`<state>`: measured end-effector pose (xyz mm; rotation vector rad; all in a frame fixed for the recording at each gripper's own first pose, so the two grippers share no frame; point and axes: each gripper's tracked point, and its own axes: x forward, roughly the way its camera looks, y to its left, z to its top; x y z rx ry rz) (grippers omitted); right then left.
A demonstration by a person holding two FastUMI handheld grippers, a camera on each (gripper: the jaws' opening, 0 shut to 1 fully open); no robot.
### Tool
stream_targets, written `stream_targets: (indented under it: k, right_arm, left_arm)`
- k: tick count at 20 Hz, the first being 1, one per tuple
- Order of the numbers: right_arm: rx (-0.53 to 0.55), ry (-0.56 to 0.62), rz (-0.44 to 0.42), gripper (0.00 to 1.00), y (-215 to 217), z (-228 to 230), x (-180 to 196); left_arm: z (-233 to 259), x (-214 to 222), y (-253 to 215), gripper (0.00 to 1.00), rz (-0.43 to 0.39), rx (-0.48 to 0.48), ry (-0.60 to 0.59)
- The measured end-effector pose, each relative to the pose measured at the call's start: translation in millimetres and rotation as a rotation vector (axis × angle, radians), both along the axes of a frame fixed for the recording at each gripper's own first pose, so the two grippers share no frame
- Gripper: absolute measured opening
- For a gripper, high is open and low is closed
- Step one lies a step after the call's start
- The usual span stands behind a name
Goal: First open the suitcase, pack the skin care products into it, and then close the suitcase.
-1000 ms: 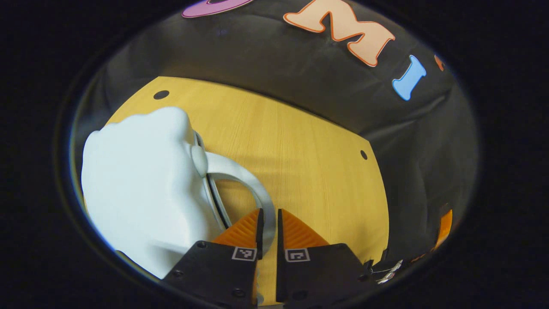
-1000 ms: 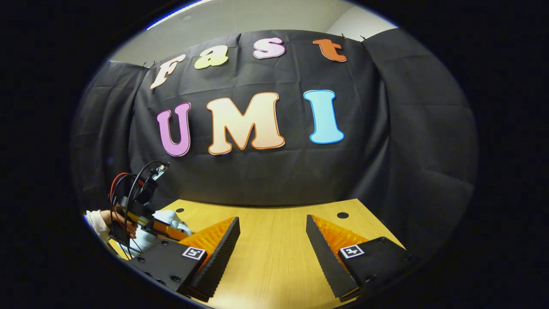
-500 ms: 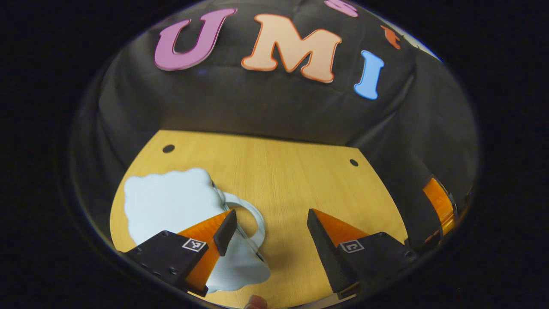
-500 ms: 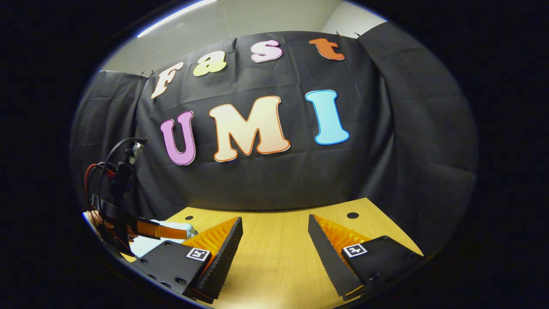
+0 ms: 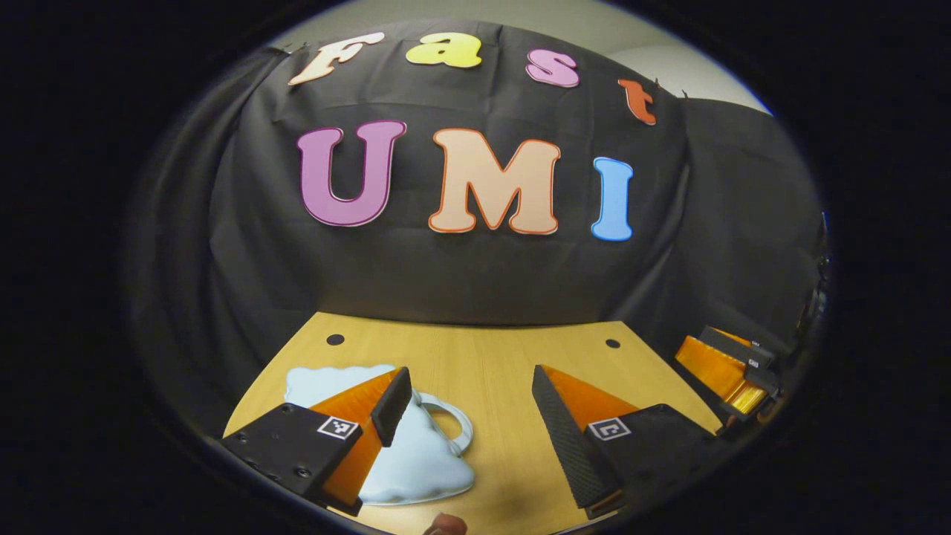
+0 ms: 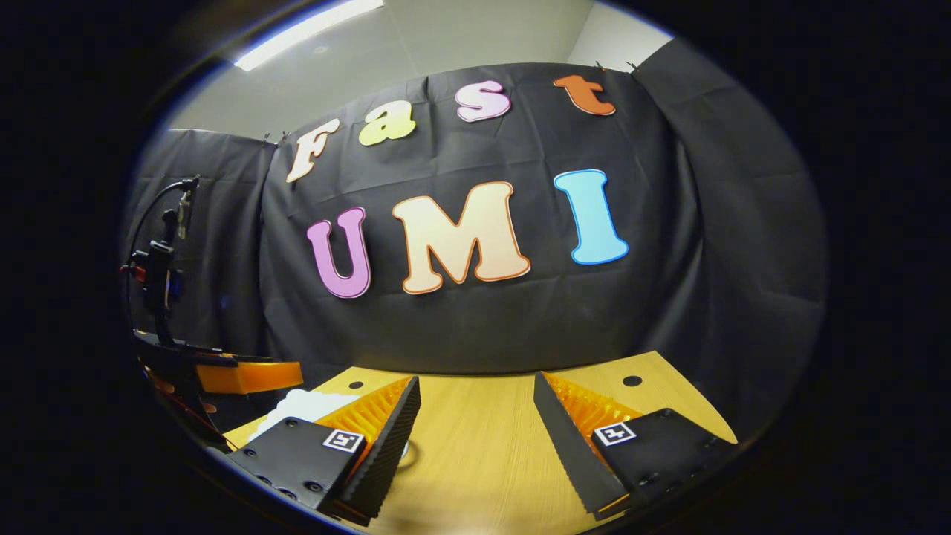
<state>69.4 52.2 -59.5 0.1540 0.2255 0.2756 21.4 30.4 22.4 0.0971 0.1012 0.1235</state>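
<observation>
In the left gripper view, a pale cloud-shaped suitcase [image 5: 416,461] is seen lying flat on the wooden table [image 5: 490,357], at the lower left, closed as far as can be told; its curved handle [image 5: 449,423] is turned toward the table's middle and rests on the wood; the left gripper [image 5: 472,423] is held above the table with its fingers spread wide and nothing gripped between them; its left finger [image 5: 390,405] is seen over the suitcase, contact cannot be told; the handle lies in the gap between the fingers, untouched by either; a fingertip of the person [image 5: 444,524] is glimpsed at the bottom edge; two small round holes are noted at the table's far corners; at the far right the other gripper [image 5: 724,364] is seen near the table's right edge, well apart from the suitcase. In the right gripper view, the left gripper [image 6: 245,375] is seen at the far left with cables looped above it; just below and right of it a white part of the suitcase [image 6: 308,405] is seen on the table [image 6: 475,453], partly hidden behind a finger; the right gripper [image 6: 475,431] is held over bare wood, fingers released and wide apart, nothing grasped; skin care products cannot be made out in either view.
</observation>
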Motion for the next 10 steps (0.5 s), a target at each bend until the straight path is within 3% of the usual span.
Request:
stream_targets:
  k: [10]
  right_arm:
    - [-0.028,-0.02,-0.015,0.96,5,13,-19]
  left_arm:
    - [-3,-18,6,0.96,-0.021,-0.019,0.03]
